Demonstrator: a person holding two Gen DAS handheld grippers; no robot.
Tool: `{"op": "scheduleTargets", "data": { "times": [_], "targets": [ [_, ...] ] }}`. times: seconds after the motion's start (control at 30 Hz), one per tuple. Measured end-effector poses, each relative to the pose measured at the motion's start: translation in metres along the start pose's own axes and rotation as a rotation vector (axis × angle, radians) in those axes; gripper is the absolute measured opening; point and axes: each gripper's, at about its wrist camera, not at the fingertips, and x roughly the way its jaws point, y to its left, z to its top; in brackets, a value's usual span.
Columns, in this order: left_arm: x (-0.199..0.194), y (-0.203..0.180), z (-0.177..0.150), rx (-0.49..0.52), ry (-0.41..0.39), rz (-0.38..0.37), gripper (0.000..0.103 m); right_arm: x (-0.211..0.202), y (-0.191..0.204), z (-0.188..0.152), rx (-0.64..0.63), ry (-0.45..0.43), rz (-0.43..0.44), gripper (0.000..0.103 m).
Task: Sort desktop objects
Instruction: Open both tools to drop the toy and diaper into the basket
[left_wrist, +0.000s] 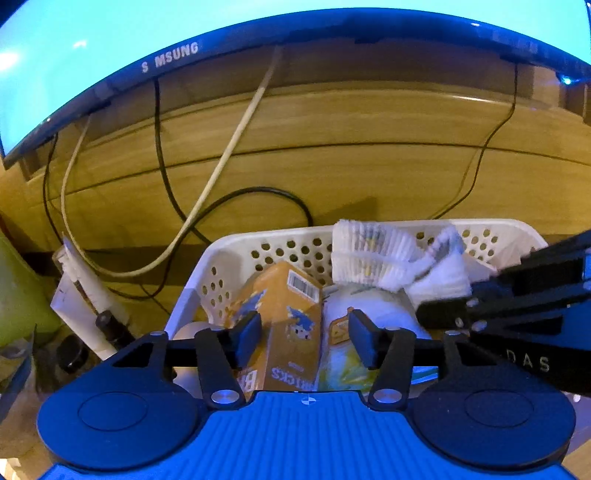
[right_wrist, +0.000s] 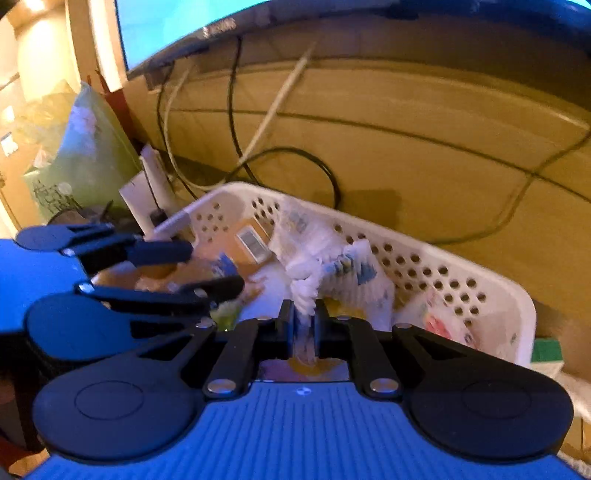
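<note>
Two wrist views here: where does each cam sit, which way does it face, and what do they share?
Left wrist: on the left gripper, jaws open, facing down into the basket over the orange box; right gripper enters at right.
Right wrist: on the right gripper, shut on a white pack, same basket; left gripper at left.
Shared: basket, box, pack, cables, monitor.
</note>
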Motion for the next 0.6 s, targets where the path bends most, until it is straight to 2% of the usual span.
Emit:
{"op": "scheduleTargets", "data": {
  "times": [0.07, 0.13, 0.2, 0.3, 0.6],
  "targets": [
    [0.0, -0.002, 0.0, 0.007, 0.0, 0.012, 0.076, -0.003, -0.003, -0.002, 0.005, 0.01, -0.009, 0.015],
    [-0.002, -0.002, 0.0, 0.001, -0.011, 0.033, 0.084, -0.008, -0.005, -0.004, 0.02, 0.01, -0.036, 0.024],
    [-0.005, 0.001, 0.003, -0.02, -0.013, 0.035, 0.087, -0.014, -0.008, -0.006, 0.037, 0.008, -0.05, 0.053],
    [-0.012, 0.003, 0.005, -0.051, -0.02, 0.026, 0.093, -0.027, -0.01, -0.011, 0.045, -0.012, -0.081, 0.068],
    [-0.036, -0.012, -0.001, -0.056, -0.059, 0.023, 0.098, -0.055, -0.018, -0.026, 0.076, -0.052, -0.106, 0.069]
  ]
}}
